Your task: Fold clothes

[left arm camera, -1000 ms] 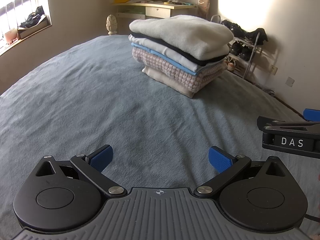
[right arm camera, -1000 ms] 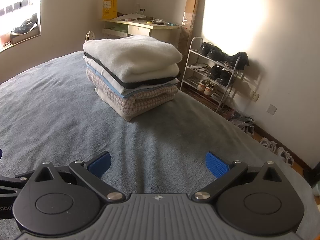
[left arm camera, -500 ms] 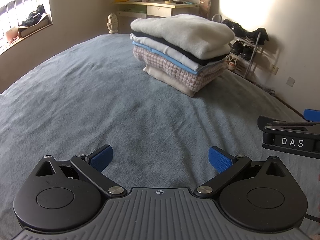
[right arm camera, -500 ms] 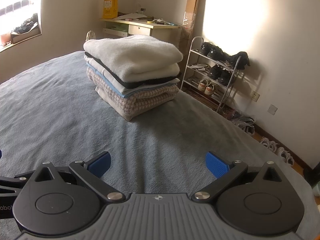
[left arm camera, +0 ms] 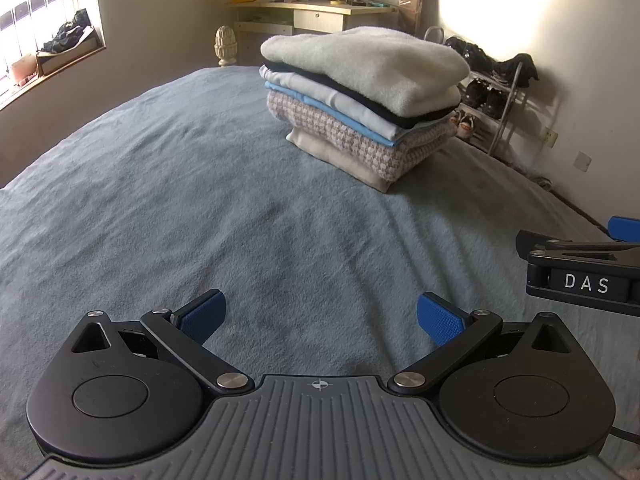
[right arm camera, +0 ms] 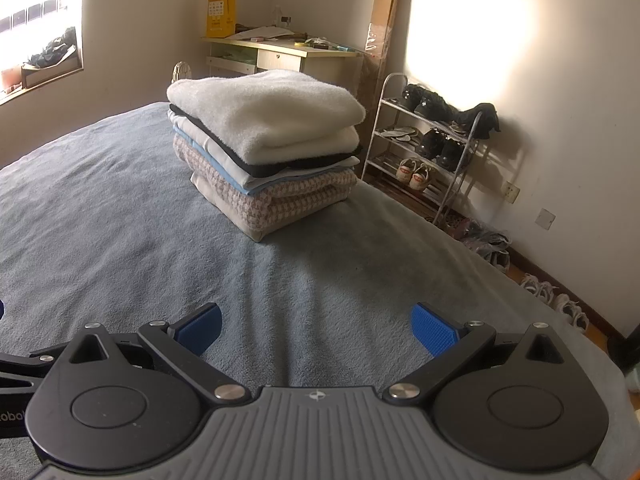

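Left gripper [left arm camera: 320, 314] fingers spread wide, nothing between them, hovering over bare grey bed [left arm camera: 160, 200]; folded stack [left arm camera: 360, 96] sits ahead and slightly right of its fingers, well apart. Right gripper [right arm camera: 316, 322] just beside it, fingers also spread and empty; stack ahead, slightly left. No unfolded garment in view, so folding looks finished or between items; next move likely needs fetching another piece
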